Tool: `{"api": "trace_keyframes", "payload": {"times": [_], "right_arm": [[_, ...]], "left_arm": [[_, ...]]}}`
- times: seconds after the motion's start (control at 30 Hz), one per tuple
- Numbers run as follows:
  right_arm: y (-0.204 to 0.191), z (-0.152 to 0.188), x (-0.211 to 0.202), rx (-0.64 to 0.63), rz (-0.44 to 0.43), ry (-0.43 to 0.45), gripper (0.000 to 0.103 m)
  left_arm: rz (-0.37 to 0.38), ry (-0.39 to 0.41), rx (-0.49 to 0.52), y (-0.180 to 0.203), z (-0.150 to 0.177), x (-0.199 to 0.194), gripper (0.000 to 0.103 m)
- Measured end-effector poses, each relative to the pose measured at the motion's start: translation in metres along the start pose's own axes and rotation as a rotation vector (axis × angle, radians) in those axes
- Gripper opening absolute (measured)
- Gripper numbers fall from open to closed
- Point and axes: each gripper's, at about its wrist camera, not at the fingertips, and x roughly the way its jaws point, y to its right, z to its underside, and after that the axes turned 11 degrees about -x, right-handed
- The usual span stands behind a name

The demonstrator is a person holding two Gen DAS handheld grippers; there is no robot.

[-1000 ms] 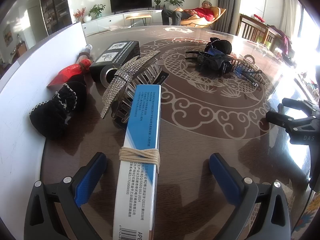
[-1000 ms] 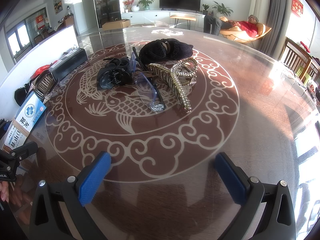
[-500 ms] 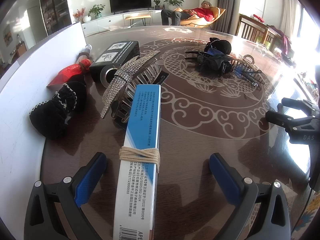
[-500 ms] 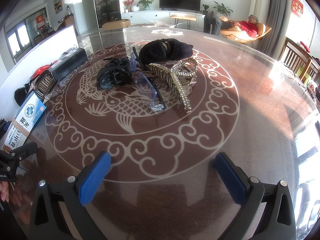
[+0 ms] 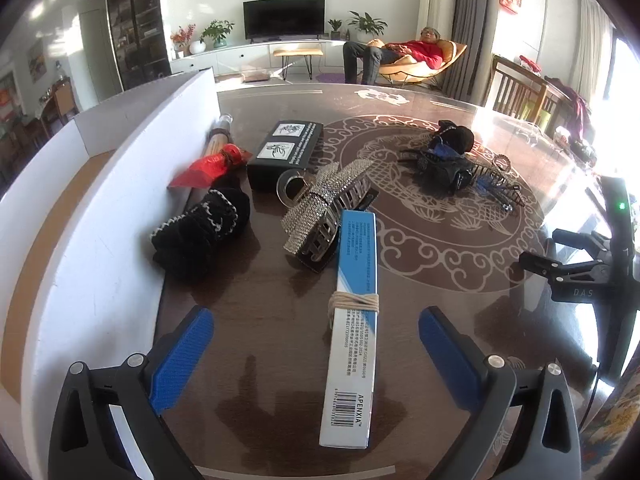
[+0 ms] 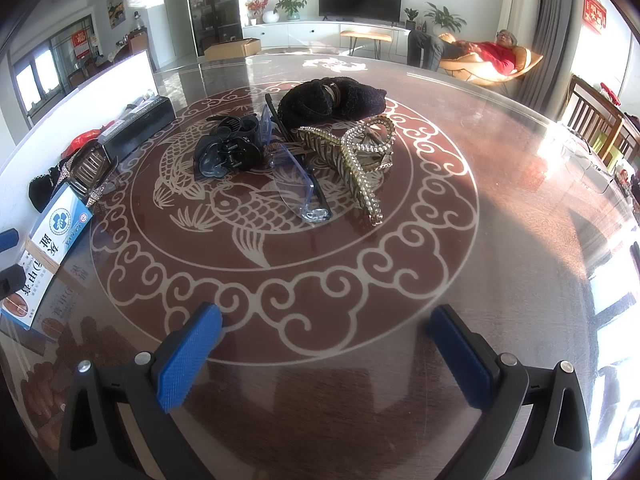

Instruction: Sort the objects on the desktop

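Note:
A long blue-and-white box (image 5: 354, 320) tied with string lies flat on the round brown table (image 5: 440, 264). My left gripper (image 5: 316, 358) stands open around its near end, with neither blue pad touching it. Beyond the box lie a rhinestone hair claw (image 5: 324, 204), a black scrunchie (image 5: 200, 232), a black box (image 5: 286, 152) and a red-wrapped stick (image 5: 212, 164). My right gripper (image 6: 324, 356) is open and empty over the table's pattern. Ahead of it is a pile: black claw clip (image 6: 228, 152), blue glasses (image 6: 296, 184), gold hair claw (image 6: 360, 160), black scrunchie (image 6: 332, 100).
A white board (image 5: 100, 220) stands upright along the table's left side, close behind the sorted things. The right gripper's body (image 5: 576, 276) shows at the right of the left wrist view. A person (image 6: 480, 52) reclines in a chair far behind the table.
My left gripper has drawn back and shifted left, so the box now lies right of centre between its fingers. The right gripper and the pile have not moved.

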Motion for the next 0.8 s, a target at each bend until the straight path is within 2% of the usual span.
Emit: {"api": "trace_keyframes", "payload": {"times": [0.1, 0.13, 0.23, 0.33, 0.37, 0.47, 0.6, 0.67, 0.73, 0.8], "right_arm": [[0.000, 0.000, 0.000, 0.000, 0.000, 0.000, 0.103], [0.000, 0.000, 0.000, 0.000, 0.000, 0.000, 0.103], [0.000, 0.000, 0.000, 0.000, 0.000, 0.000, 0.103], [0.000, 0.000, 0.000, 0.000, 0.000, 0.000, 0.103], [0.000, 0.000, 0.000, 0.000, 0.000, 0.000, 0.103], [0.000, 0.000, 0.000, 0.000, 0.000, 0.000, 0.103], [0.000, 0.000, 0.000, 0.000, 0.000, 0.000, 0.103], [0.000, 0.000, 0.000, 0.000, 0.000, 0.000, 0.103], [0.000, 0.000, 0.000, 0.000, 0.000, 0.000, 0.103], [0.000, 0.000, 0.000, 0.000, 0.000, 0.000, 0.103]], "left_arm": [[-0.120, -0.021, 0.013, -0.001, -0.009, 0.006, 0.103], [-0.117, -0.027, 0.013, -0.002, -0.009, 0.007, 0.103], [0.012, -0.023, 0.011, 0.003, -0.003, 0.002, 0.103], [-0.059, -0.062, 0.042, 0.014, 0.005, 0.019, 0.103], [-0.038, -0.070, 0.035, 0.017, 0.008, 0.022, 0.103], [0.149, -0.067, 0.019, 0.034, 0.021, 0.016, 0.103], [0.249, -0.025, 0.153, 0.078, 0.036, 0.000, 0.103], [0.314, 0.002, 0.176, 0.085, 0.037, -0.011, 0.103], [0.338, 0.024, 0.163, 0.082, 0.034, -0.020, 0.103], [0.299, 0.028, 0.121, 0.070, 0.028, -0.019, 0.103]]}}
